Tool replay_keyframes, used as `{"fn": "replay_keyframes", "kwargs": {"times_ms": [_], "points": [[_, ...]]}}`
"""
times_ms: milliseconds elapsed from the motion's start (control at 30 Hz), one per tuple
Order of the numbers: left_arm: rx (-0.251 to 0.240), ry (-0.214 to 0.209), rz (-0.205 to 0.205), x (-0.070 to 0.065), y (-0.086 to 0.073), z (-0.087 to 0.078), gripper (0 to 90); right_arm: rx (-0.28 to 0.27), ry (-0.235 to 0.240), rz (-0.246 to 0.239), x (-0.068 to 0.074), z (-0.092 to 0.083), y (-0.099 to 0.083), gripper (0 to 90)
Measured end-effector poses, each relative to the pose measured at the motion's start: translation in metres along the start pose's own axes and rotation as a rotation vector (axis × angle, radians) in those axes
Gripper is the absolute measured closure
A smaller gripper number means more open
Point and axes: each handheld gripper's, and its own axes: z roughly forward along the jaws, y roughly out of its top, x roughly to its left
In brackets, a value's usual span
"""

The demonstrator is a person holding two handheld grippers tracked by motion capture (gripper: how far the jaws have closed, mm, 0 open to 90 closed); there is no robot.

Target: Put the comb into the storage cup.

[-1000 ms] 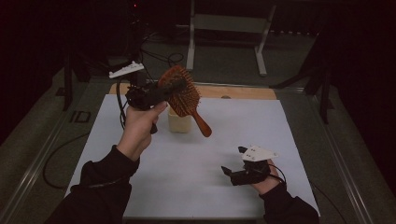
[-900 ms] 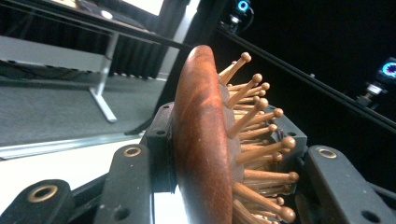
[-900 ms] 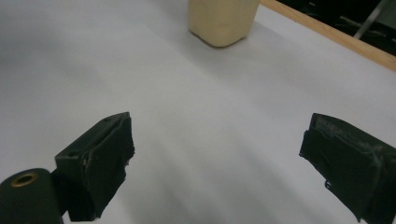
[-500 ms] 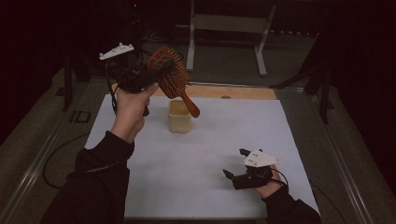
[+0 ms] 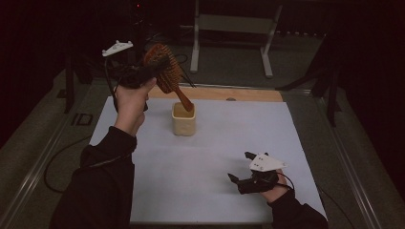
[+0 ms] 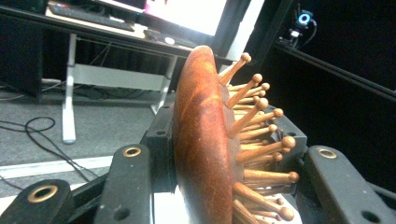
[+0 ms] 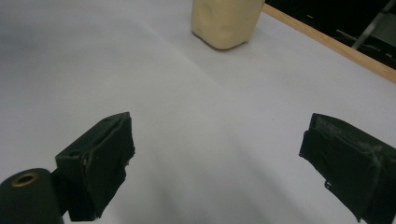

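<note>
A wooden hairbrush (image 5: 165,68) with a red-brown back and wooden pins is held up at the back left of the table. My left gripper (image 5: 152,70) is shut on its head, and its handle slants down to the right. The handle's tip is at the mouth of a cream cup (image 5: 184,121); whether it reaches inside I cannot tell. In the left gripper view the brush head (image 6: 201,140) stands edge-on between the two black jaws of my left gripper (image 6: 229,158). My right gripper (image 5: 241,168) rests low at the front right, open, with nothing between its fingers. In its own view my right gripper (image 7: 224,158) faces the cup (image 7: 226,21).
A white mat (image 5: 215,157) covers the table, with a wooden strip (image 5: 229,94) along its far edge. A metal stand (image 5: 229,28) and cables lie on the dark floor beyond. A monitor (image 6: 196,14) sits on a desk in the background.
The left hand has carried the brush to the left and farther back, a little higher, so the handle's tip is now at the cup. The right gripper has kept still.
</note>
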Motion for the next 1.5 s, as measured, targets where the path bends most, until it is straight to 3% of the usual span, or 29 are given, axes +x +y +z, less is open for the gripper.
{"fn": "replay_keyframes", "kwargs": {"times_ms": [200,300,400,500,633,1500], "points": [[-0.001,0.044,0.012,0.008,-0.007,0.011,55.1,0.002,0.005,-0.01,0.001,0.0,0.0,8.2],[0.01,0.043,0.0,0.012,-0.012,0.016,55.1,0.0,0.009,-0.01,0.001,0.0,0.0,8.2],[0.016,0.068,0.02,0.014,-0.017,0.021,55.1,-0.002,0.013,-0.011,0.001,0.0,0.0,8.2],[0.015,0.068,-0.001,0.021,-0.02,0.024,55.1,-0.004,0.01,-0.013,0.002,0.0,0.0,8.2],[0.028,0.084,0.016,0.025,-0.027,0.03,55.0,-0.003,0.016,-0.013,0.001,0.0,0.0,8.2],[0.108,0.072,-0.054,0.044,-0.071,0.063,54.9,0.003,0.009,-0.015,0.002,0.001,-0.002,8.2]]}}
